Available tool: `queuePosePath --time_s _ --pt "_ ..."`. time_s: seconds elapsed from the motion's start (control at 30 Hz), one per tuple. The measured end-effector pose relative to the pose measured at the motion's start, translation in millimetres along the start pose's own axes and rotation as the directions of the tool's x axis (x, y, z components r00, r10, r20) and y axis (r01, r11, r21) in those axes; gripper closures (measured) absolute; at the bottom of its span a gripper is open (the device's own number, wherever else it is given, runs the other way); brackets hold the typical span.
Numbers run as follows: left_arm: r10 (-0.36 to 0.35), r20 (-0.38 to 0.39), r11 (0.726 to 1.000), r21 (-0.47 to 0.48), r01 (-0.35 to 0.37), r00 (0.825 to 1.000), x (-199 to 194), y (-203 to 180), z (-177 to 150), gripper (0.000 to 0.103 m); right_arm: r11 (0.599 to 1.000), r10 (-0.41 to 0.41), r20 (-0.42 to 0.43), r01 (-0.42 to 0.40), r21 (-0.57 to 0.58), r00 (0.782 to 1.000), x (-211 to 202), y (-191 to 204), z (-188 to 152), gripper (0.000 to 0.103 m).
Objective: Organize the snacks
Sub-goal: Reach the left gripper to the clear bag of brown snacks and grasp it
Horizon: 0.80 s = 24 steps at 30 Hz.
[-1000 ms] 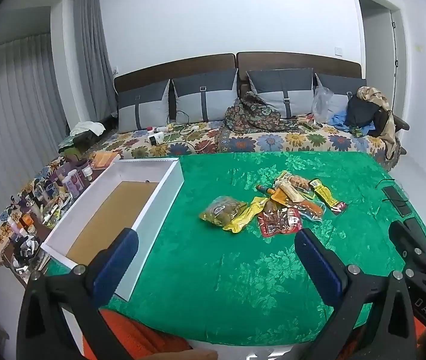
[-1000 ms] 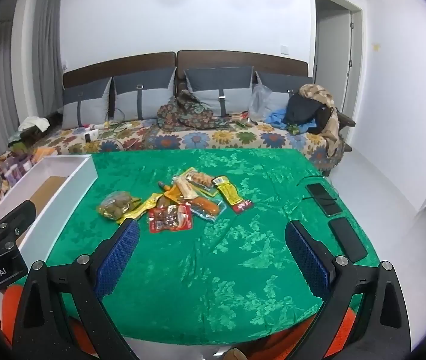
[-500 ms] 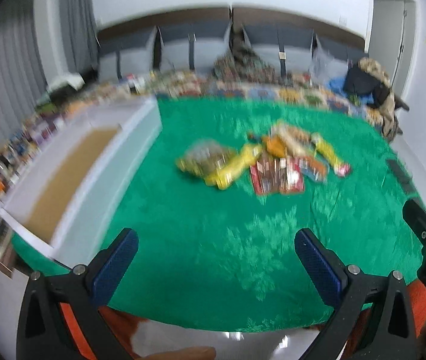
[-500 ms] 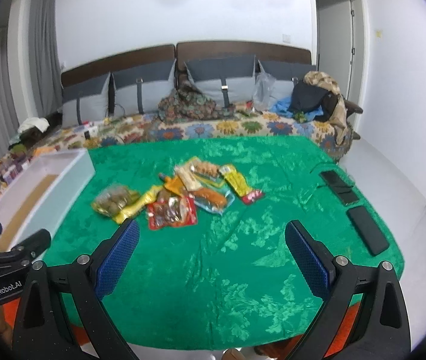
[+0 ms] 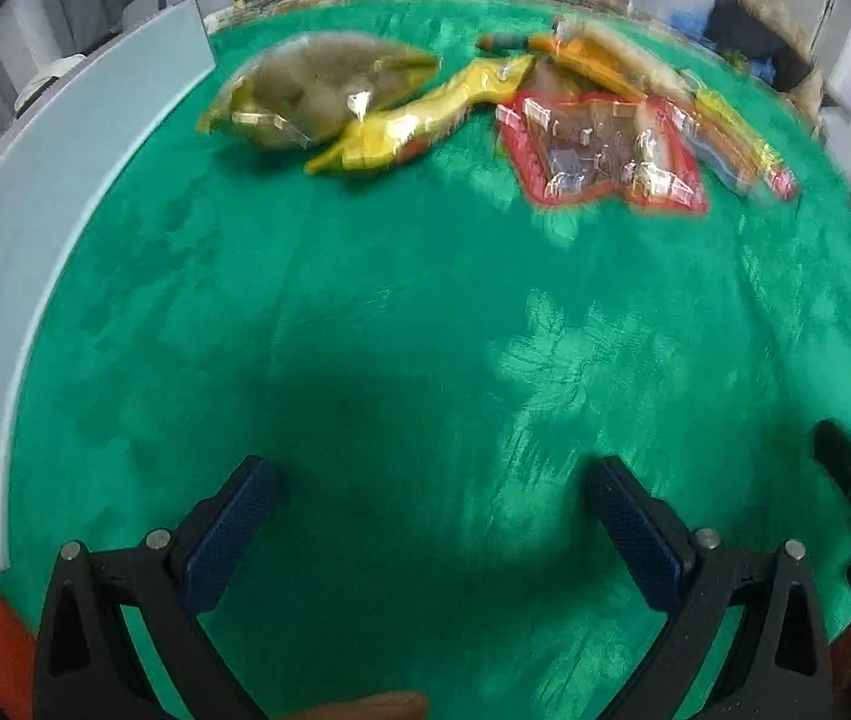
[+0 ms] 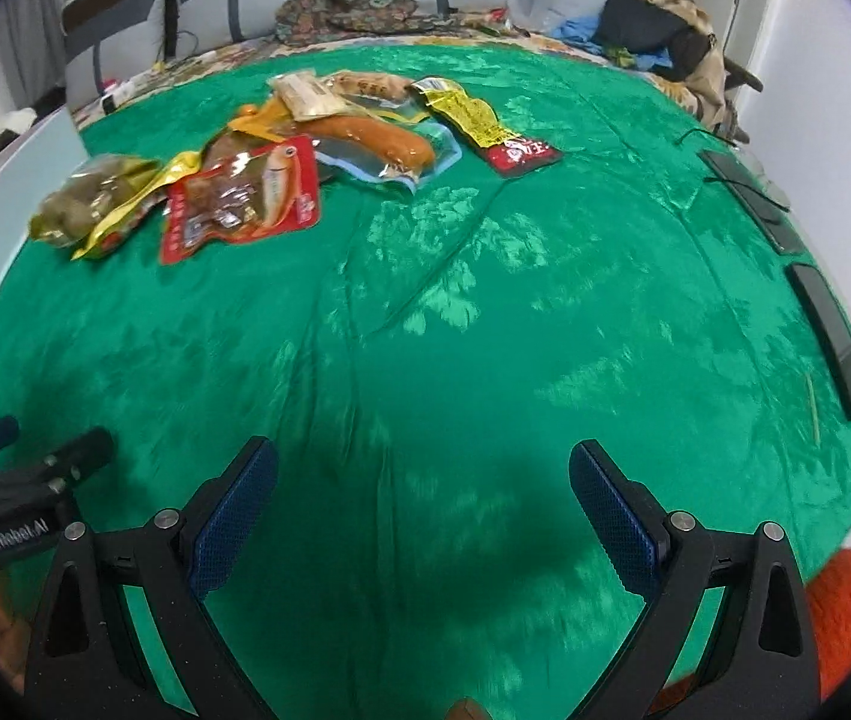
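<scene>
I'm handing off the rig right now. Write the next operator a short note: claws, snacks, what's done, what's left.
Left claw: open, empty, over bare green cloth.
Right claw: open, empty, also short of the pile.
Snacks: all in one heap at the far side of the cloth, including the red fish pack, the sausage, the yellow strip pack and the olive-green bag.
White tray is left of the heap.
Done: nothing picked.
Left: every snack.

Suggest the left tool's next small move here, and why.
Probably ease the left tool forward toward the green-gold pouch. Its jaws are open and empty over bare green cloth, and that pouch is the snack lying nearest the white box. The right tool is also open and empty.
</scene>
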<state>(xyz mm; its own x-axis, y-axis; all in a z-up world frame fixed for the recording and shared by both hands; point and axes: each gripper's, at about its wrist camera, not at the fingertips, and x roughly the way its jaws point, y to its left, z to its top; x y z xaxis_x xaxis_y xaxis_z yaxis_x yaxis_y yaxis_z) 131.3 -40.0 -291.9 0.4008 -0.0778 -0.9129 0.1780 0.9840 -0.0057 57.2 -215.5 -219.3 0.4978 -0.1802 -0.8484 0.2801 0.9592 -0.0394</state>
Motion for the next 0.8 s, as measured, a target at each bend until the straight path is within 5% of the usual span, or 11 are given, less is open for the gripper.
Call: queuePosePath --time_s 0.2,0.43,0.73,0.8 --pt "-0.02 0.05 0.999 0.036 0.019 0.999 12 -4 15 0.0 1.0 -0.008 -0.003 0.008 0.024 1.0 36 -1 19 0.004" --pt "-0.122 0.092 0.976 0.192 0.103 0.988 7 8 12 0.0 1.0 0.023 0.051 -0.024 0.01 0.998 52 -7 31 0.002" --pt "-0.105 0.143 0.984 0.158 0.082 0.984 -1 8 -5 0.0 0.997 0.067 0.088 -0.063 -0.051 0.994 53 -17 30 0.002" --pt "-0.121 0.097 0.976 0.195 0.101 0.988 -1 8 -1 0.0 0.997 0.068 0.088 -0.063 -0.053 0.994 53 -18 31 0.002"
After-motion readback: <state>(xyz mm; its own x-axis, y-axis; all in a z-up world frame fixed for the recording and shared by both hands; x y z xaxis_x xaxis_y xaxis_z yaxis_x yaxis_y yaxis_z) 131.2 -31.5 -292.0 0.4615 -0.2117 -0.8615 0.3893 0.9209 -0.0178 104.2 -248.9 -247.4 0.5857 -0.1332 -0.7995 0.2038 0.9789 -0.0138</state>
